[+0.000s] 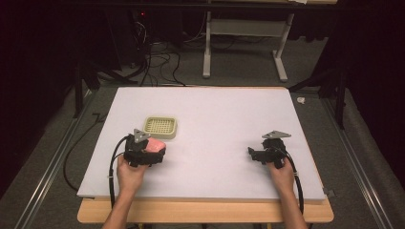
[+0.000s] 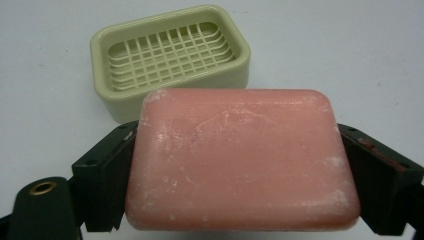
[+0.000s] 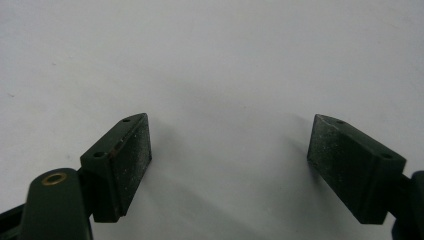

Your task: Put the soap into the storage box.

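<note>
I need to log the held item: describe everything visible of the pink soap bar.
The pink soap bar is a rounded rectangular block, matte and waxy, scuffed with whitish marks. It lies flat and level, clamped at its two short ends by the left gripper, just in front of the pale green soap dish and apart from it.

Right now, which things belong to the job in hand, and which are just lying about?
In the job:
- pink soap bar, clamped in the left hand-held gripper
- soap dish

Lying about:
- small white scrap on the floor
- cables behind the table
</note>
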`<act>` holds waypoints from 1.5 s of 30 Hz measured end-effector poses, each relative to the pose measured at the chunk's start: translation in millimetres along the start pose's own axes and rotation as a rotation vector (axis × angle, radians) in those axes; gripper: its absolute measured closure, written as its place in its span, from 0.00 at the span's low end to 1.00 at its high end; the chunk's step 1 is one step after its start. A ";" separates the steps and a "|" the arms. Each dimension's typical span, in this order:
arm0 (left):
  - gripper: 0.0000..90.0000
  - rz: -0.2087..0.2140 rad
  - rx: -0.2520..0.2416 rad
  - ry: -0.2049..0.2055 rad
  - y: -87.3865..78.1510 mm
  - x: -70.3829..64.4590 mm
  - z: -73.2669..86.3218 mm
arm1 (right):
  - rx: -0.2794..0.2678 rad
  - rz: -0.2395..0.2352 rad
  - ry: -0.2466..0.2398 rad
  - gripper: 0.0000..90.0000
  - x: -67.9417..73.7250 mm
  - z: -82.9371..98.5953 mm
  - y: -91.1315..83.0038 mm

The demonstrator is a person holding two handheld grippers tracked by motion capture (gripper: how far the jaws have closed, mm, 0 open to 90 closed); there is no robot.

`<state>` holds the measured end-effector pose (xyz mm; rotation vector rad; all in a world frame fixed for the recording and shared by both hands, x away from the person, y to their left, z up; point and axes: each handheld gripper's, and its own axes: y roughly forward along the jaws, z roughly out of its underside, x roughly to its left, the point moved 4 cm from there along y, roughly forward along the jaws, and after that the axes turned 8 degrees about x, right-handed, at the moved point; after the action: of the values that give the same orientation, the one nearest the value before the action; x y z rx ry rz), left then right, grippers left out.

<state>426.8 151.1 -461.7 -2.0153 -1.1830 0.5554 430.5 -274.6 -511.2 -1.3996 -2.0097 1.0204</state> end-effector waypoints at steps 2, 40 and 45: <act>0.15 -0.001 -0.002 -0.009 0.4 1.5 -1.7 | 0.000 0.000 0.000 0.20 0.0 0.0 0.0; 0.15 -0.050 0.065 -0.100 38.7 25.6 -42.7 | 0.000 0.000 0.000 0.20 -0.2 0.0 0.1; 0.15 -0.055 0.081 -0.102 43.7 27.4 -46.3 | 0.000 0.001 0.000 0.20 -0.2 0.0 0.1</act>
<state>495.7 144.2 -465.4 -1.8995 -1.2529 0.6746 430.7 -274.8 -511.3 -1.4011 -2.0088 1.0213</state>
